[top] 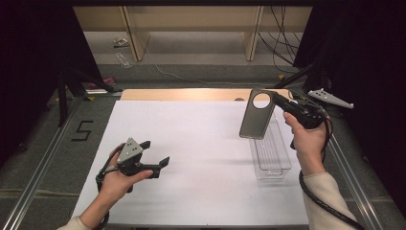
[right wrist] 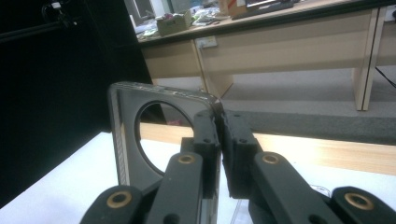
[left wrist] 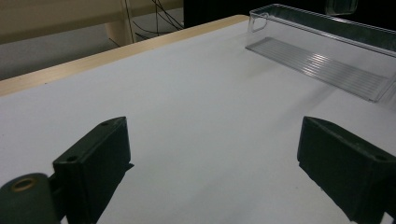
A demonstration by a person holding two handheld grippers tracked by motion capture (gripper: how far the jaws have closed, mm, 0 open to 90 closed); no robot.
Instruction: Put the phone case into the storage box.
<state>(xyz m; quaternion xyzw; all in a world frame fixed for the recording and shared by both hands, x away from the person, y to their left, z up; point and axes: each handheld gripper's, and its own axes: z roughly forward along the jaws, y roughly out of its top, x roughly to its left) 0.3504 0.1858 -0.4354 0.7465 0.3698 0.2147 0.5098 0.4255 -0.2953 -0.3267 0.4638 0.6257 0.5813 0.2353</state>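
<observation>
Nearest the high camera, two forearms enter from the bottom edge above the white table [top: 201, 158], which serves as the reference landmark. Over the table's near left part, the left gripper [top: 158, 154] is held just above the surface with its jaws spread wide and nothing between them; the left gripper view shows bare white surface between the two black jaws. Toward the table's right edge lies a clear plastic tray [top: 270, 155], long and narrow, with a ribbed floor. Above the far end of that tray, the right gripper [top: 276, 99] is held up off the table, its jaws pinching one upper corner of a dark flat case [top: 257, 120] with a round hole near its top; the case hangs roughly upright. Along the table's far edge runs a bare wooden strip [top: 191, 94]. Beyond it lie grey floor, loose cables [top: 282, 43] and wooden desk legs [top: 136, 33]. Black curtains flank both sides.
</observation>
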